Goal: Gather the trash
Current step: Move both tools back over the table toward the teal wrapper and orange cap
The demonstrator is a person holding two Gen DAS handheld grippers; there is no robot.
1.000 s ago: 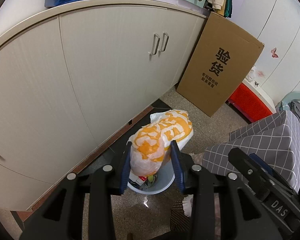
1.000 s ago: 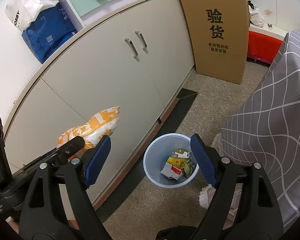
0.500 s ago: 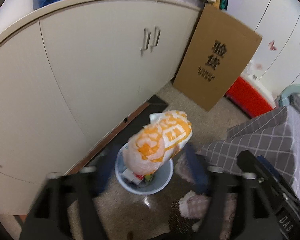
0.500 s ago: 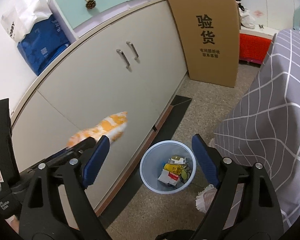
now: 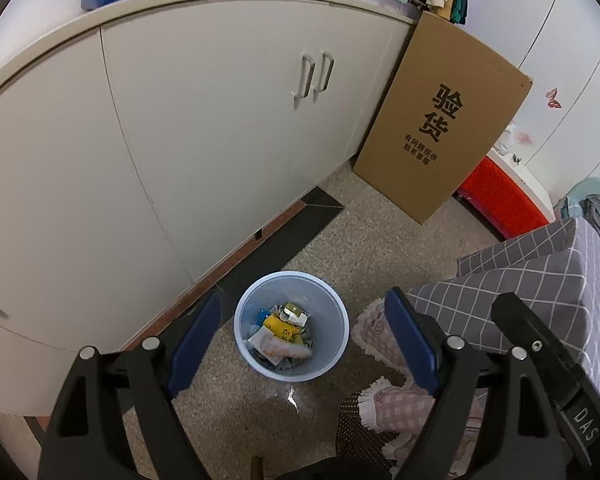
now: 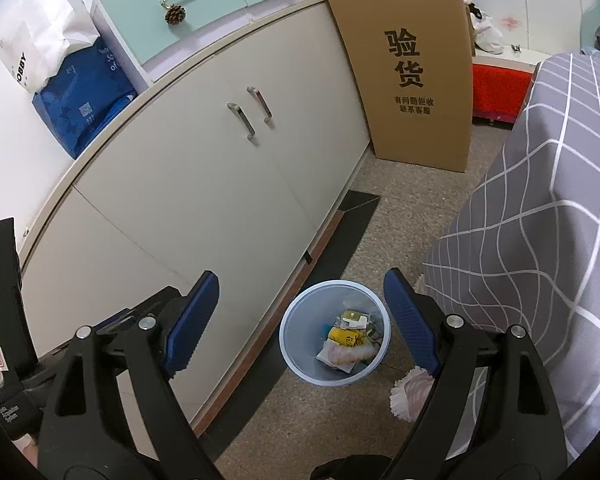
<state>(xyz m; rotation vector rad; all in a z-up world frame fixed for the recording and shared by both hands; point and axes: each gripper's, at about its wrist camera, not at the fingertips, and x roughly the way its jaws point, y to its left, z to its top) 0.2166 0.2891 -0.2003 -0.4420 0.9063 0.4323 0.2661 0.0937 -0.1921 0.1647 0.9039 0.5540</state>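
One pale blue waste bin [image 5: 291, 326] stands on the speckled floor [image 5: 364, 248], just off the foot of the long cream cabinet [image 5: 188, 128]. Inside it lies a heap of trash [image 5: 284, 332]: a yellow wrapper, an orange-and-white plastic bag and scraps of paper and packaging. The left tool [image 5: 300, 344] hangs above the bin with its blue pads spread wide and still opening; nothing is between them, and the bin shows in the gap far below. The right tool [image 6: 302, 320] is also spread wide and grips nothing, its gap framing the same bin [image 6: 334, 332] from the other side. Just right of the bin, a fringed pink cloth [image 5: 384, 404] lies on the floor against a bed draped in a grey checked cover [image 5: 540, 276]. Farther off, a tall cardboard box [image 5: 440, 128] printed with black characters leans at the far end of the cabinet, and a red storage box [image 5: 500, 200] sits beyond it. A blue bag [image 6: 84, 108] rests on the cabinet top.
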